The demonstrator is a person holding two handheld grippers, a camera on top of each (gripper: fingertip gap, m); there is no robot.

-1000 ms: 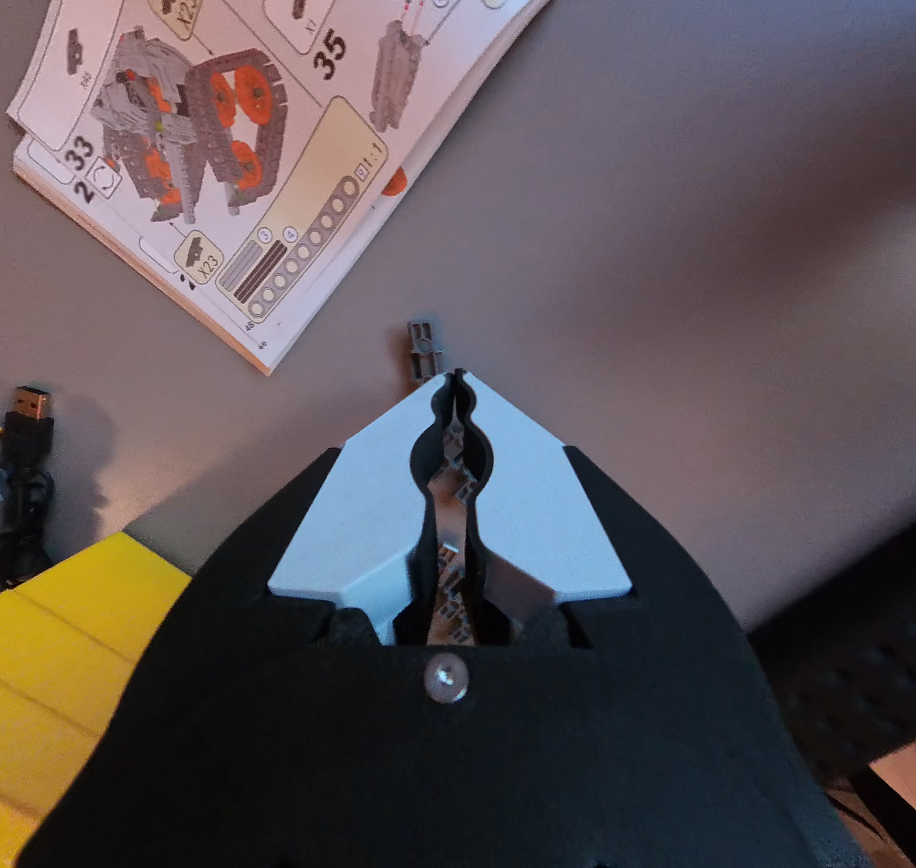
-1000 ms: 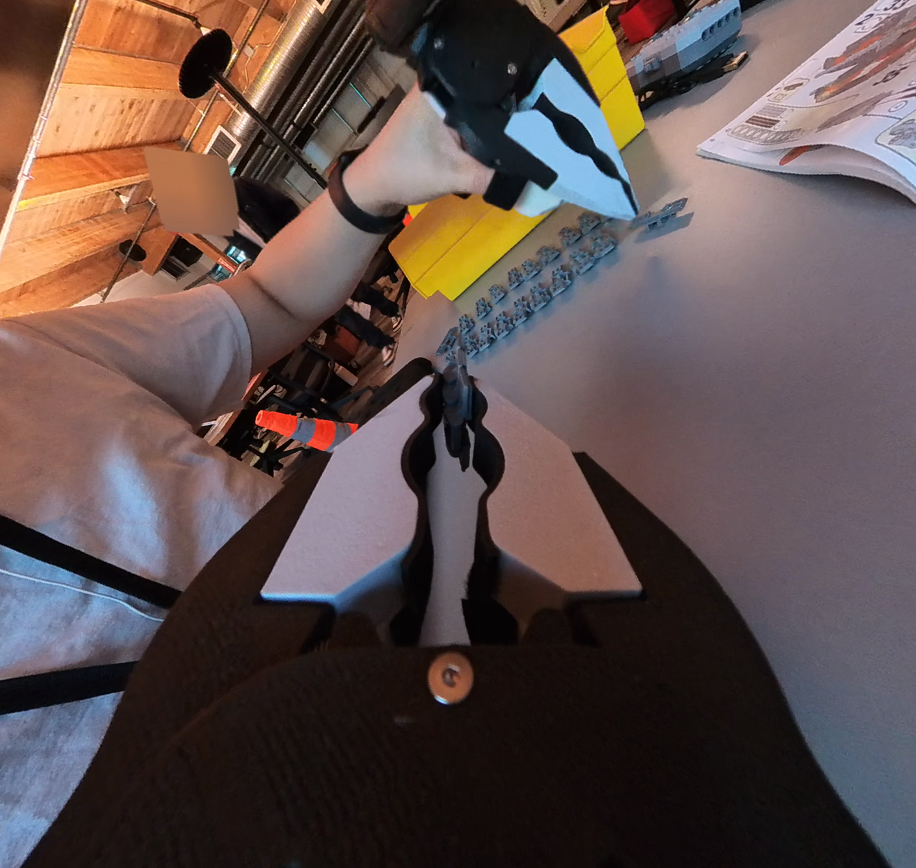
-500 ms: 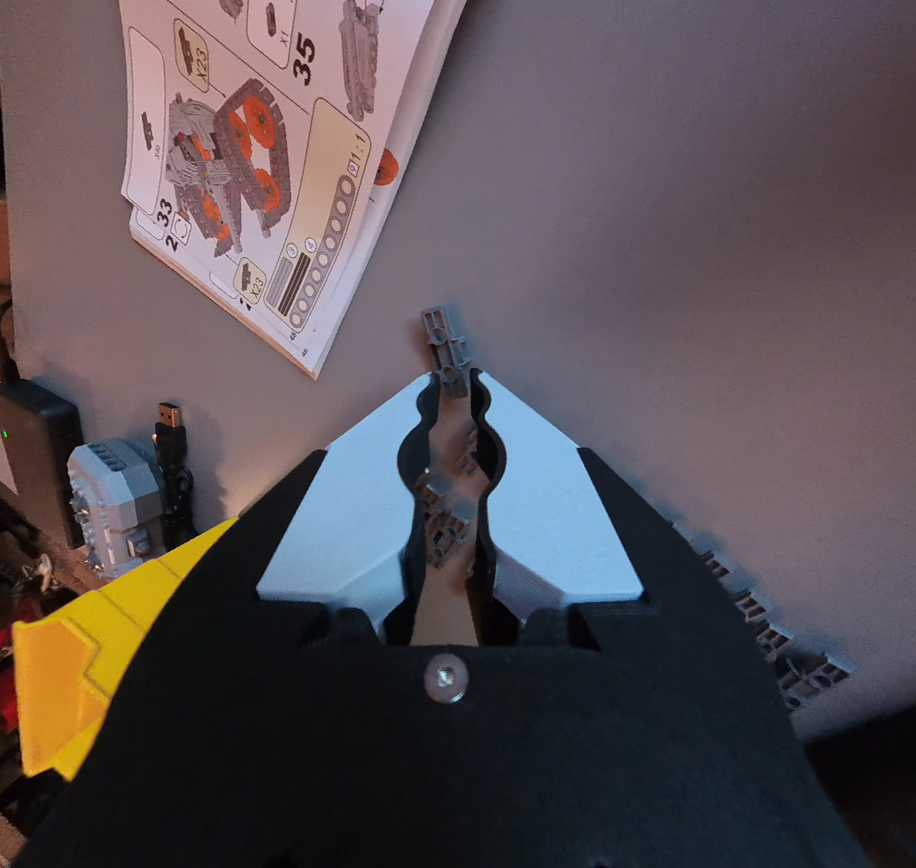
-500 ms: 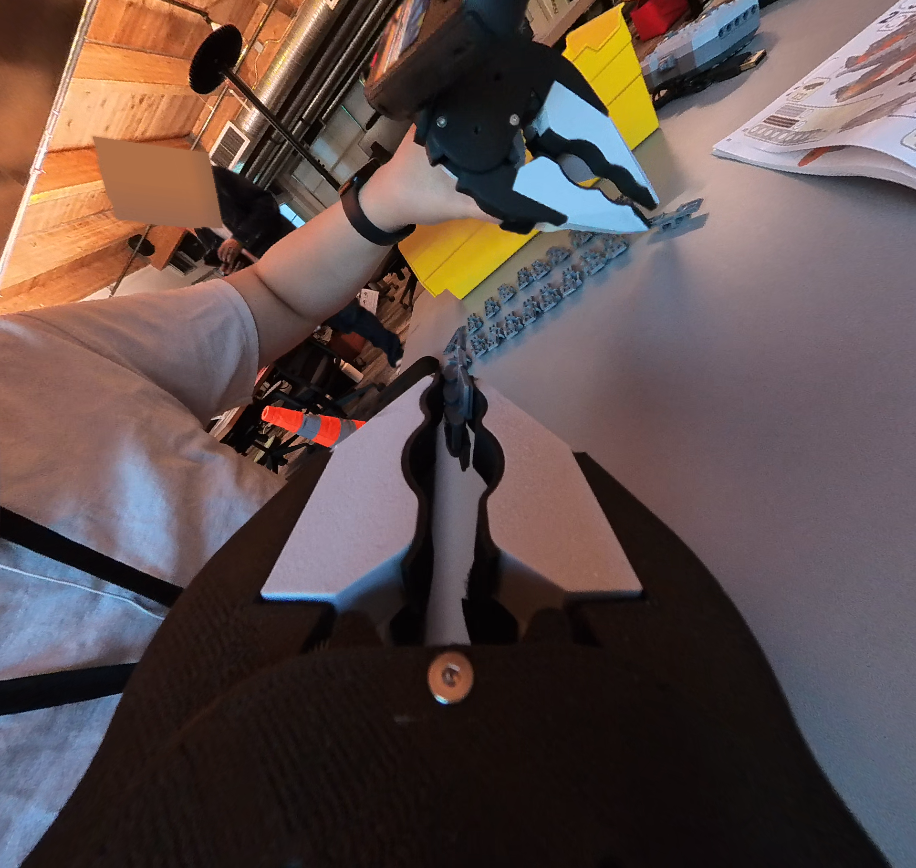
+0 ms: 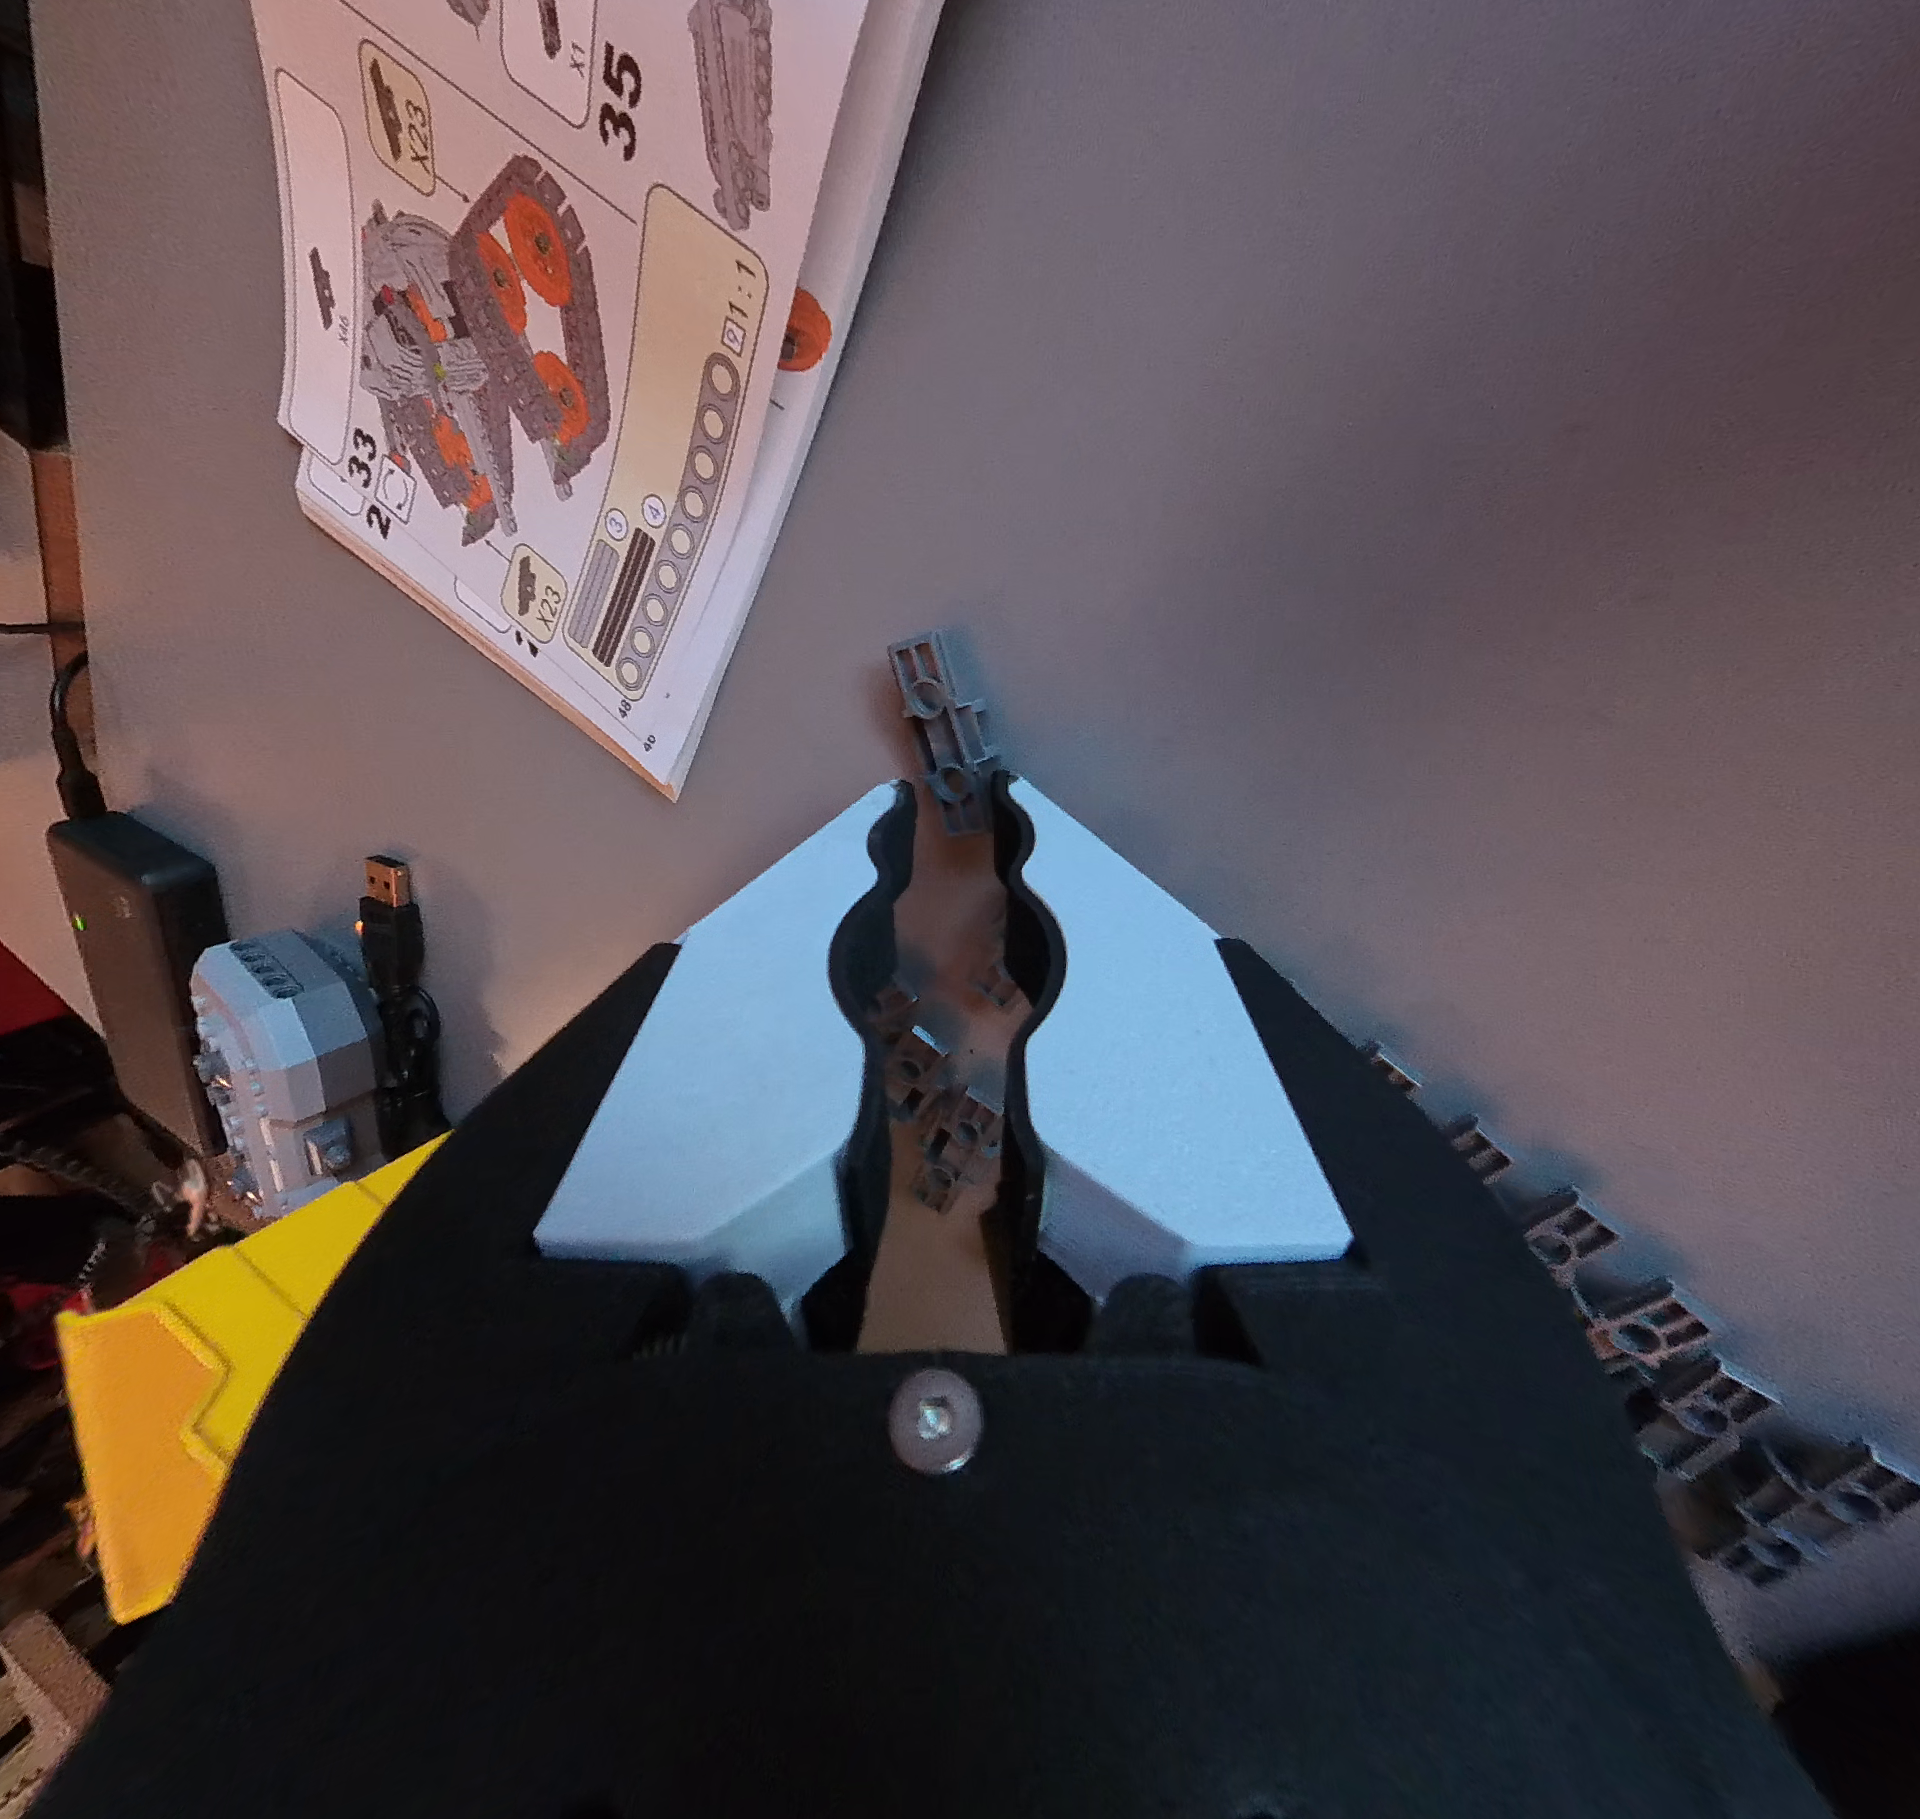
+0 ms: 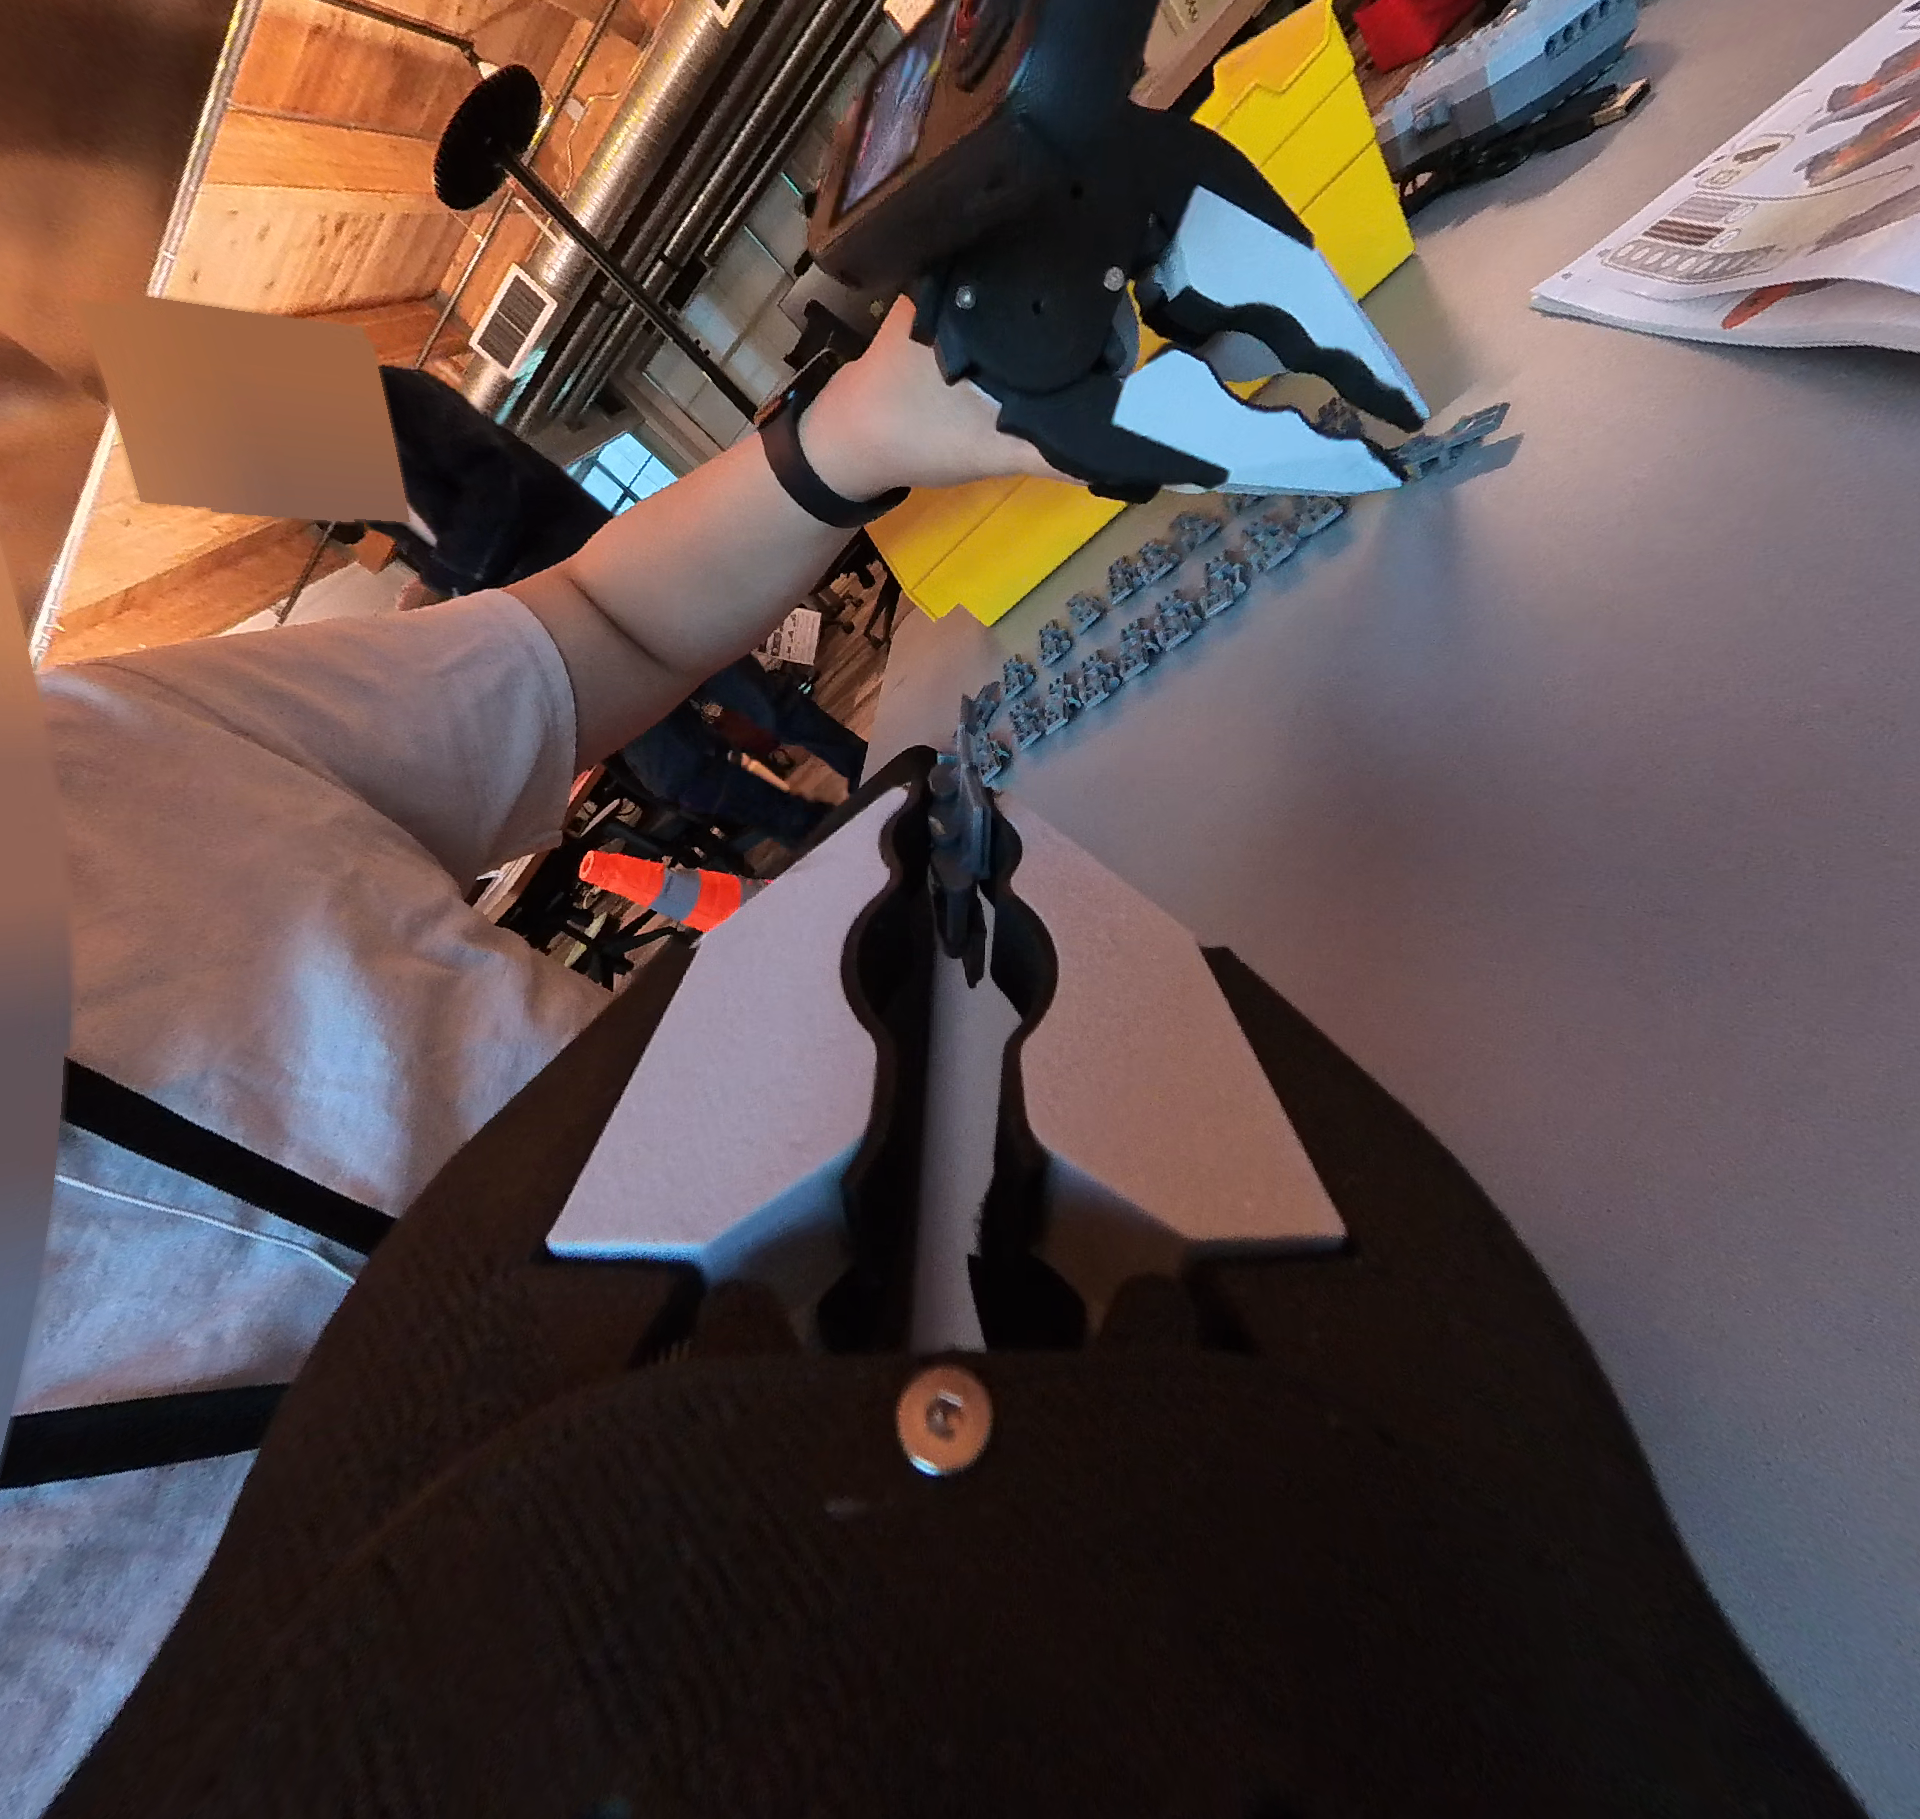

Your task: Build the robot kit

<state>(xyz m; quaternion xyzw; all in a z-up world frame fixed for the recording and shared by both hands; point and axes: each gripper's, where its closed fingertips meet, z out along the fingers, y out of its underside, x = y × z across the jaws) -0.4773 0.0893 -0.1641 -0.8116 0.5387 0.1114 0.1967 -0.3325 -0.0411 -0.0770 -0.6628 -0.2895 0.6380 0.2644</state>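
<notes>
My left gripper (image 5: pixel 951 790) is open, low over the grey table (image 5: pixel 1455 522). Its tips flank the near end of a short grey joined track-link piece (image 5: pixel 940 720) that lies flat on the table. The right wrist view shows this gripper (image 6: pixel 1401 441) with its jaws apart and the piece (image 6: pixel 1455 444) just past the tips. My right gripper (image 6: pixel 961 813) is shut on a dark grey track link (image 6: pixel 958 850) and holds it above the table's near edge. Rows of loose grey links (image 6: pixel 1164 595) lie between the two grippers, and they also show in the left wrist view (image 5: pixel 1662 1354).
An open instruction booklet (image 5: pixel 582 315) lies beyond the left gripper. A yellow bin (image 5: pixel 156 1406), a grey hub brick (image 5: pixel 281 1042), a USB cable (image 5: pixel 390 896) and a black box (image 5: pixel 135 938) stand to its left. A person's arm (image 6: pixel 675 564) holds the left gripper. The grippers' ends are close to 20 cm from one another.
My left gripper has opened, and the joined link piece now lies free between its tips. The gripper has turned and drawn back a little. My right gripper has stayed put with its link.
</notes>
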